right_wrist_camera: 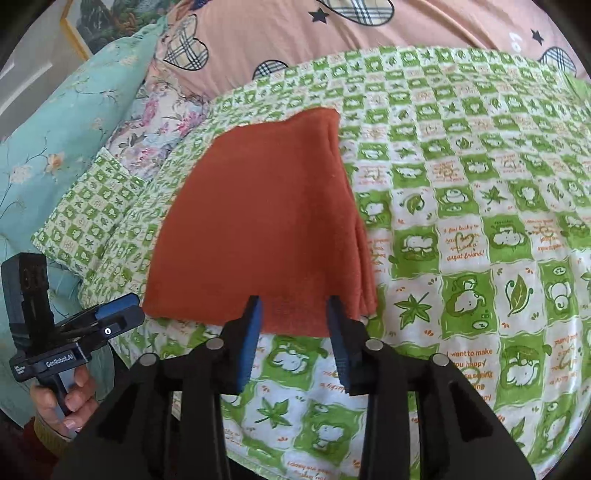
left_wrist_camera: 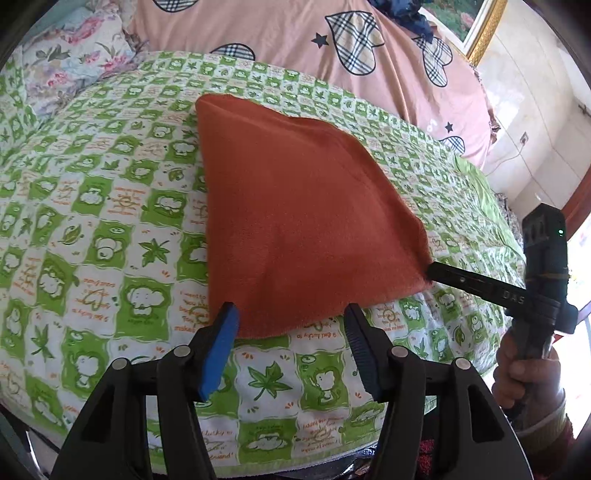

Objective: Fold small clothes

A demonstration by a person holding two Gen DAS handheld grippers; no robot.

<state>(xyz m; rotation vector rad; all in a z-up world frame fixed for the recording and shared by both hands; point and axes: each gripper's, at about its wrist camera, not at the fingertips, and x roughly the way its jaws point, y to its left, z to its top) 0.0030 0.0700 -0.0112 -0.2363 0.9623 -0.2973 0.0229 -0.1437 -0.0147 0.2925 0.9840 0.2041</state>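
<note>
- The bed carries everything, covered by a green-and-white checked sheet with cartoon animals and leaves.
- A folded rust-orange cloth lies flat on the sheet at the centre of the frame.
- A pink quilt with plaid hearts lies across the top.
- A floral pillow rests at upper left.

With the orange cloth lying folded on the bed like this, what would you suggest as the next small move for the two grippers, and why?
Probably draw both grippers back and clear of the orange cloth. It lies flat on the green patterned bedspread with stacked layers along its right edge, so this fold looks done. The left gripper and the right gripper both stand open at its near edge, with no pad pressing on it.
</note>
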